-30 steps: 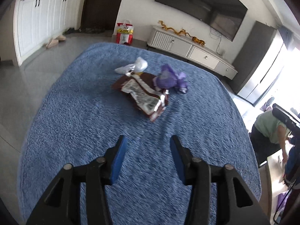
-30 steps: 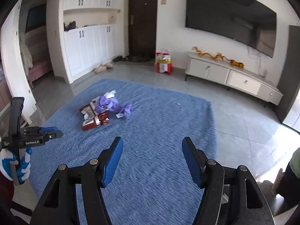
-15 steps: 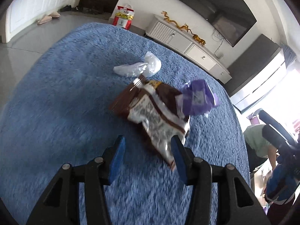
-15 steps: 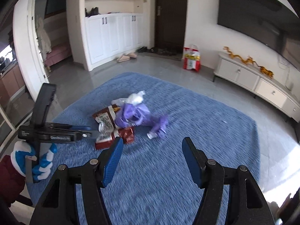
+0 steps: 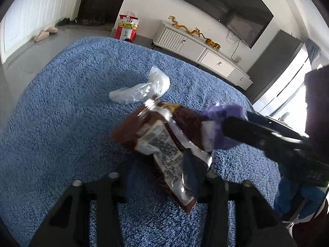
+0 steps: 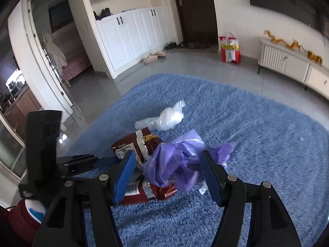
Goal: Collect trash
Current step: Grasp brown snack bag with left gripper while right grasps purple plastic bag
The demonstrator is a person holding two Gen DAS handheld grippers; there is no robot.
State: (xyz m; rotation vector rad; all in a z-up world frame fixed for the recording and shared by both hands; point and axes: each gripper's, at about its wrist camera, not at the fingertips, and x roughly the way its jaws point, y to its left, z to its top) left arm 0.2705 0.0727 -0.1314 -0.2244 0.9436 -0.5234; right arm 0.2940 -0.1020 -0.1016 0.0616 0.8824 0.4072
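Near the middle of the blue rug (image 5: 61,123), the left gripper (image 5: 162,177) is closing its jaws around a brown snack wrapper (image 5: 160,135), while the right gripper (image 6: 167,175), jaws narrowing but unclenched, is straddling a purple bag (image 6: 174,160); a clear bag (image 6: 164,120) is lying just beyond.

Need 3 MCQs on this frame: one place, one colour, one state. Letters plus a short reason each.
1. Where does the trash lie?
A. on the blue rug
B. on the bare floor tiles
C. on the TV cabinet

2. What colour is the crumpled bag between the right tongs?
A. red
B. purple
C. green

3. How does the brown snack wrapper stand to the left tongs?
A. far across the rug
B. hanging in the air
C. its near end lies between the fingers

Key: 1 A, all pieces rest on the rug; 2 B, the bag is purple; 3 C, the wrapper's end sits between the blurred fingers.
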